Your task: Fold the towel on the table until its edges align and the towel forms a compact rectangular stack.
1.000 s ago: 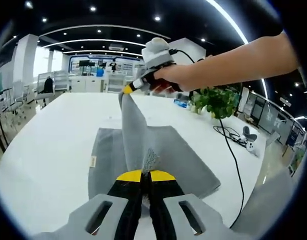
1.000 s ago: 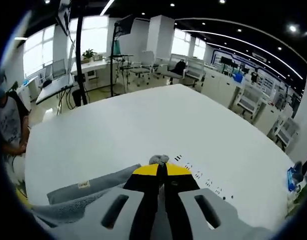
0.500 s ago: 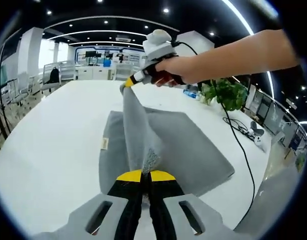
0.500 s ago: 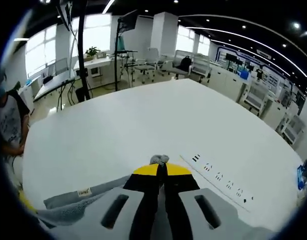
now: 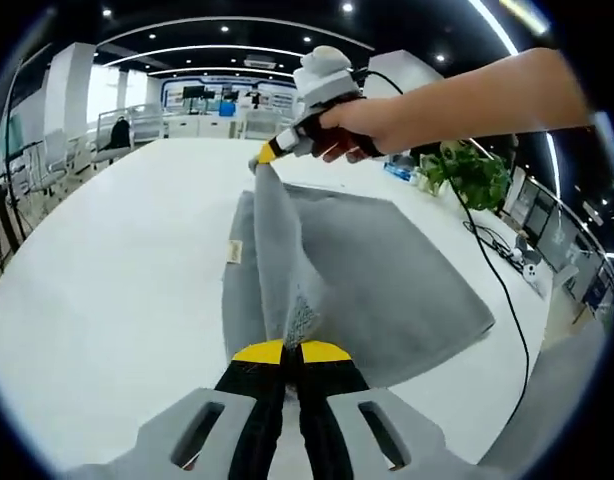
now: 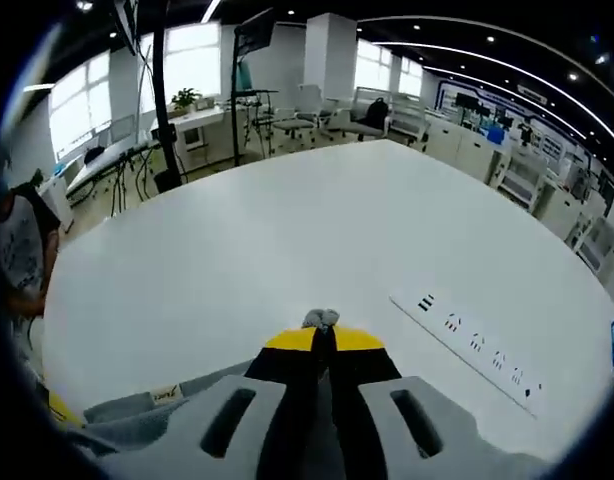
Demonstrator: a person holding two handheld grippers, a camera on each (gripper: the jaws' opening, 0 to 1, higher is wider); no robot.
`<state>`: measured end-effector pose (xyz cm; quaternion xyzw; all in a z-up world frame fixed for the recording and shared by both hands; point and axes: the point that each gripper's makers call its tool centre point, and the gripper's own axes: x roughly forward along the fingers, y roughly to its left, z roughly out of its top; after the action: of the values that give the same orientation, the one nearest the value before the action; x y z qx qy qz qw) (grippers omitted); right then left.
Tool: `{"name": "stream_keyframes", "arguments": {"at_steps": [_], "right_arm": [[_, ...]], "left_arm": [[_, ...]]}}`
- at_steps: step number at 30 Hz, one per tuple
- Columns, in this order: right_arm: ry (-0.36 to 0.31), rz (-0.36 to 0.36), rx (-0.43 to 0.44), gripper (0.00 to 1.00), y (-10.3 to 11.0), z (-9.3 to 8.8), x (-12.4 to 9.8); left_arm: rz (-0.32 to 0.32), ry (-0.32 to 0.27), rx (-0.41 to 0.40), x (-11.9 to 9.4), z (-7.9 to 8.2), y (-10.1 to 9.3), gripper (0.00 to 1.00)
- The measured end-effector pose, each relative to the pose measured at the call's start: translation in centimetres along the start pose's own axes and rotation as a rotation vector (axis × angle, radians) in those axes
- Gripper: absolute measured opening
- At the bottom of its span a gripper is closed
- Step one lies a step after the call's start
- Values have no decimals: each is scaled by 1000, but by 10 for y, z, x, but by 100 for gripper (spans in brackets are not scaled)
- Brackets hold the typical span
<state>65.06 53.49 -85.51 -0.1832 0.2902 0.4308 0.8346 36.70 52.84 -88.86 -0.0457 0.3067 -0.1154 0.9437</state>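
A grey towel [image 5: 387,270] lies on the white table [image 5: 117,290], with one edge lifted into a taut strip between both grippers. My left gripper [image 5: 291,346] is shut on the near corner of that strip. In the left gripper view, the right gripper [image 5: 262,160], held by a person's hand, pinches the far corner above the table. The right gripper [image 6: 321,327] is shut, a tuft of grey towel poking out at its tips. A lower fold of the towel [image 6: 137,415] with a small label hangs at lower left there.
A white power strip [image 6: 477,345] lies flat on the table to the right. A potted green plant [image 5: 477,175] and a black cable [image 5: 507,290] are at the table's right side. A person stands at the left edge of the right gripper view. Desks and chairs fill the room behind.
Both grippers have carried the held towel edge forward across the table. The towel lies nearer the far side and the power strip has shifted closer in the right gripper view.
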Motion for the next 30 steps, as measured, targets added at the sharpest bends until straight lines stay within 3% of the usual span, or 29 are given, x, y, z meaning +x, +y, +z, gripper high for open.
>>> {"name": "stream_keyframes", "arguments": {"at_steps": [10, 17, 22, 30], "right_arm": [[-32, 16, -9, 6, 5, 2, -1], [-51, 17, 32, 11, 2, 5, -11], [-61, 5, 30, 11, -7, 8, -20], [-76, -4, 34, 12, -17, 11, -39]], "left_arm": [[9, 38, 7, -2, -16, 12, 4], [18, 52, -13, -10, -28, 18, 10], [44, 26, -4, -20, -28, 24, 16], [107, -42, 66, -33, -8, 30, 20]]}}
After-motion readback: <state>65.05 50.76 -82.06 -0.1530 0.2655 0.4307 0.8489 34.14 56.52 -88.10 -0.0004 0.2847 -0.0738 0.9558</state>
